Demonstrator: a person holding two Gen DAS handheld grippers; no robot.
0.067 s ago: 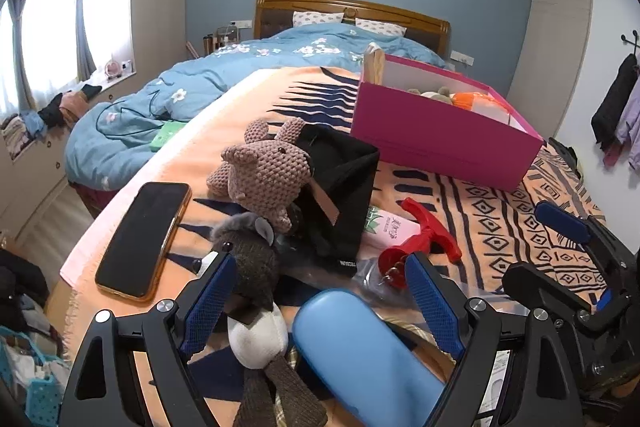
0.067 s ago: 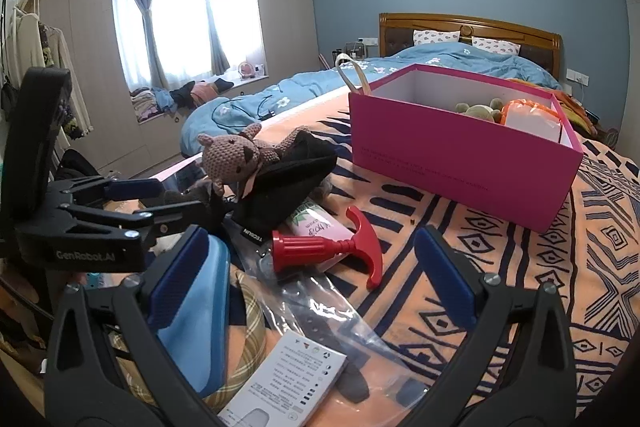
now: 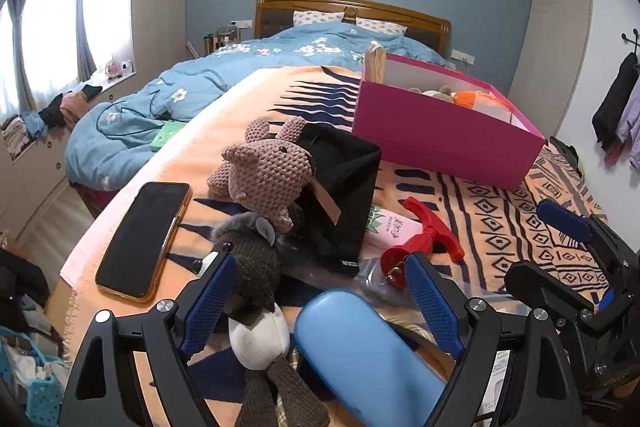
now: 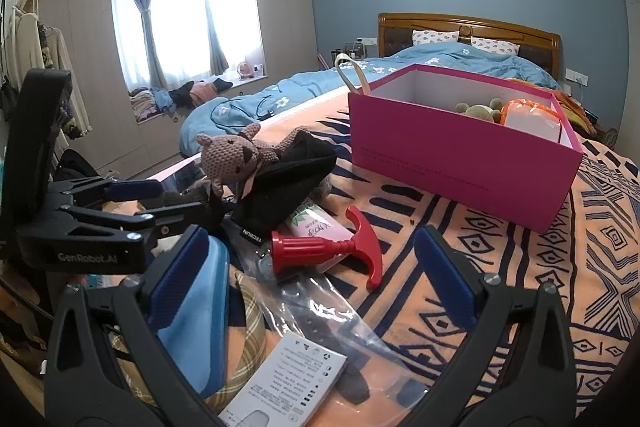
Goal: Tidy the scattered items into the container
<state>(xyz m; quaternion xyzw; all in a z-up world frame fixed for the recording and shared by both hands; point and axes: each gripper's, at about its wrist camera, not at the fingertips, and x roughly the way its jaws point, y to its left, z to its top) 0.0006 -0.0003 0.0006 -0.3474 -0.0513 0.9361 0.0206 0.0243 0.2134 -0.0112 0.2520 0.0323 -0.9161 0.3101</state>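
Note:
A pink box (image 3: 440, 143) (image 4: 460, 163) stands on the orange patterned blanket (image 3: 520, 211) with a plush and an orange pouch inside. In front of it lie a crocheted toy (image 3: 264, 171), a black pouch (image 3: 340, 187), a phone (image 3: 144, 235), a pink tube (image 3: 394, 229) and a red T-handled tool (image 3: 424, 239) (image 4: 332, 247). My left gripper (image 3: 320, 291) is open over a grey plush (image 3: 256, 267) and a blue case (image 3: 360, 355), touching neither. My right gripper (image 4: 312, 267) is open just before the red tool, its left finger beside the blue case (image 4: 196, 315).
A white booklet (image 4: 288, 383) and a clear bag (image 4: 320, 319) lie near the blanket's front edge. A blue duvet (image 3: 240, 75) covers the far bed. Clothes are heaped on the window ledge (image 4: 176, 95). The two grippers are side by side, close together.

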